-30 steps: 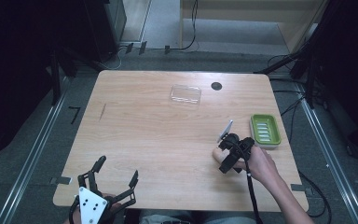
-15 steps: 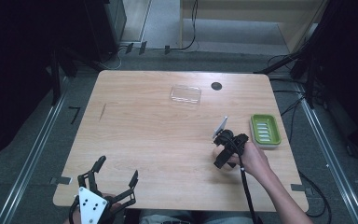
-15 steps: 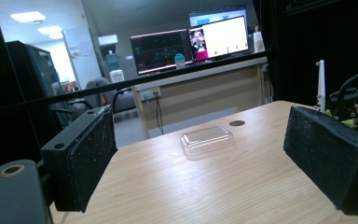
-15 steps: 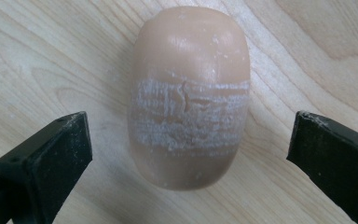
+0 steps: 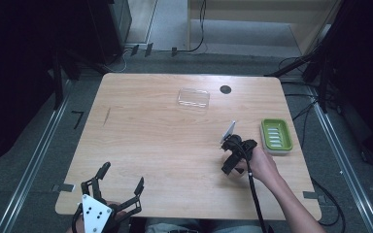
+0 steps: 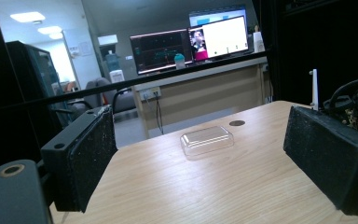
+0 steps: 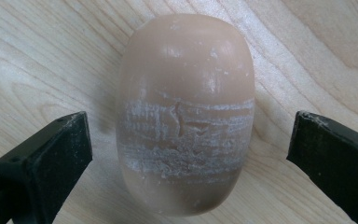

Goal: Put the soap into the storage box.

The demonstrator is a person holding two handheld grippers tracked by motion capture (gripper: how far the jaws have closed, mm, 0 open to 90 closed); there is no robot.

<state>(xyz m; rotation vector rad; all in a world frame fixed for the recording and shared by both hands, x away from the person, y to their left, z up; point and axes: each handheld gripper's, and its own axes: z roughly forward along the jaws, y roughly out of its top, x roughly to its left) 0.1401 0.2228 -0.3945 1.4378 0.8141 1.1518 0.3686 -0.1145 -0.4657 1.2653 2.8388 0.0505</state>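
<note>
A tan oval soap bar (image 7: 186, 116) lies on the wooden table (image 5: 145, 141), with a whitish scuffed band across its middle. My right gripper (image 7: 191, 140) is open and points down at it, one jaw on each side, neither touching. From above, the right gripper (image 5: 233, 158) sits near the table's right side and covers the soap. My left gripper (image 5: 122, 175) is open and holds nothing at the table's front left edge. Its jaws frame the table top in the left gripper view (image 6: 200, 163).
A green soap dish (image 5: 276, 135) stands just right of the right gripper. A clear plastic lid (image 5: 193, 97) (image 6: 207, 139) lies at the back centre, beside a round black hole (image 5: 225, 89). Dark racks, cables and metal floor rails surround the table.
The right gripper has shifted slightly left and now stands over the soap, which earlier showed beside it. The left gripper has not moved.
</note>
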